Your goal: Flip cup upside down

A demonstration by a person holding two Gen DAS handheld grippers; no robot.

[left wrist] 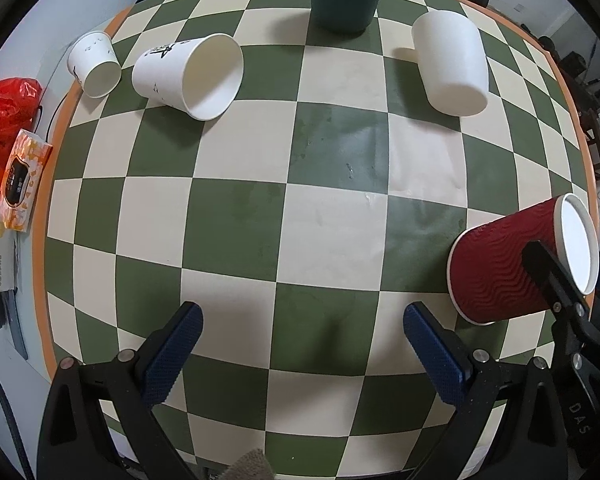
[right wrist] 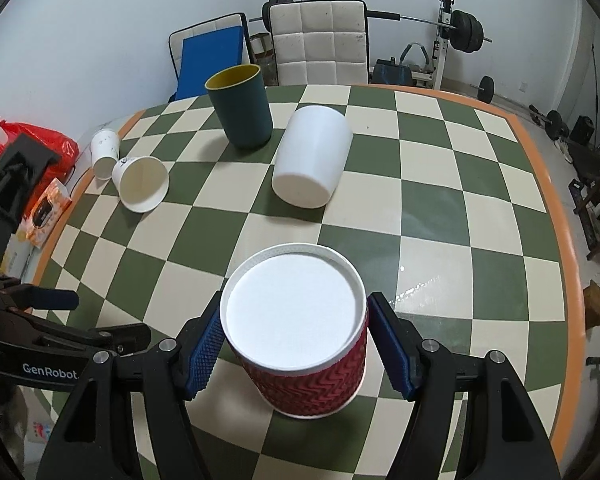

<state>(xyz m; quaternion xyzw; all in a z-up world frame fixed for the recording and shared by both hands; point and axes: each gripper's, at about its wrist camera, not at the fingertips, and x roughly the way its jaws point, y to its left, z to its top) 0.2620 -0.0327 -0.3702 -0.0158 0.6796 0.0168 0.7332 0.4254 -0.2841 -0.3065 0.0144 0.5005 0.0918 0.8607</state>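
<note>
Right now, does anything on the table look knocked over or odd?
Yes. The star-marked paper cup lies on its side, mouth open sideways, near the table's left edge. The red cup is upside down between the right gripper's fingers. No spill visible.

The red cup [right wrist: 312,380] looks like paper with a ribbed, wavy embossed sleeve and a smooth matt white base. The checkered tabletop [right wrist: 432,200] is smooth with a slight sheen and faint smears. The right gripper [right wrist: 296,344] has 2 blue pads [right wrist: 206,344] of knurled, rubbery texture on matt black plastic arms with shiny metal rivets. The dark green cup [right wrist: 244,112] seems matt plastic.
</note>
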